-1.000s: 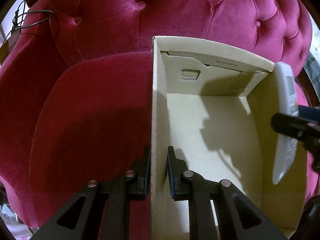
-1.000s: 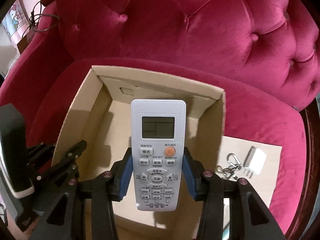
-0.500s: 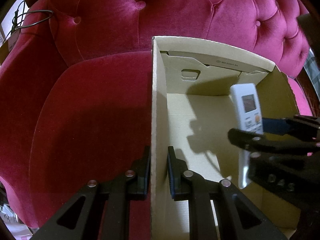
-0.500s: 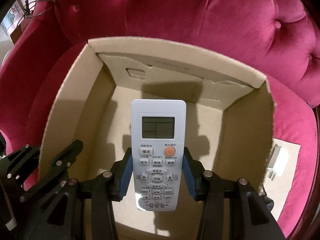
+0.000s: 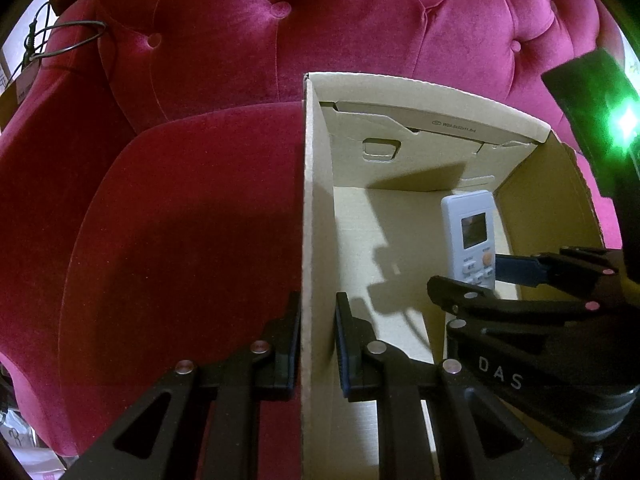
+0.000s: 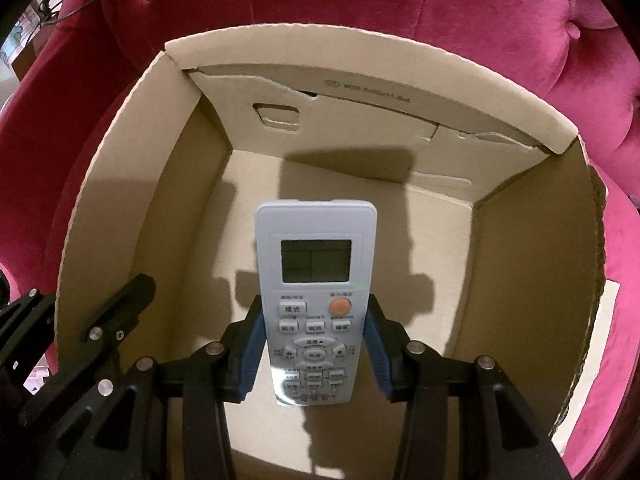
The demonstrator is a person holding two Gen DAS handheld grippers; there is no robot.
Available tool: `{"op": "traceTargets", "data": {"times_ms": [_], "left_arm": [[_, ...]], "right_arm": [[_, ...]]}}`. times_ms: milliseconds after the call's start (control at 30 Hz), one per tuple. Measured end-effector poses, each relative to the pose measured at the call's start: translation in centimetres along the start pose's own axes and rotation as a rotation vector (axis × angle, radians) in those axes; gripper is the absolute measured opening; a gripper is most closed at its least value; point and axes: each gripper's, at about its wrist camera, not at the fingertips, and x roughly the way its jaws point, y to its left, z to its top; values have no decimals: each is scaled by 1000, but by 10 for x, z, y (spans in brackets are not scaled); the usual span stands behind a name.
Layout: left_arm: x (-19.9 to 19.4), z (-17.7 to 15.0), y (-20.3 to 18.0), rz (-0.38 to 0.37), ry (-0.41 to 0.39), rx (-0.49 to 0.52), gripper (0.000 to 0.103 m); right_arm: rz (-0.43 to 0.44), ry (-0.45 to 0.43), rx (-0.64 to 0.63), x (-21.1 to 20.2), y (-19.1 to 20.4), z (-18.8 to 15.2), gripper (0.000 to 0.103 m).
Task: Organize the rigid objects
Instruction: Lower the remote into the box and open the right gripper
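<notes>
Pads of the right gripper (image 6: 312, 350) clamp the remote (image 6: 315, 300) by its sides, poised inside the cardboard box (image 6: 520, 264) for a flat drop; left gripper (image 5: 318, 344) pinches the near wall (steadying it, likely).

Remote (image 6: 316, 300) inside box (image 6: 532, 272) on armchair (image 5: 168, 240)

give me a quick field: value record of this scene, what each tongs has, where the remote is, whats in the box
left tongs: shut on the left wall of the cardboard box
right tongs: shut on the remote
remote: inside the box, screen end pointing down; contact with the floor not visible
box contents: nothing else visible
box rests on: pink armchair
</notes>
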Motion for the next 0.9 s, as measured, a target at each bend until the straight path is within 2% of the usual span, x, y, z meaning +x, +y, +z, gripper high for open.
{"op": "traceTargets", "data": {"times_ms": [167,900], "left_arm": [[0,0,0,1,0,1,16],[2,2,0,15,4,7,16]], "right_arm": [[-4,-8,4,-2,-3,0,50],[-29,-136,19,-73,-15,0,61]]}}
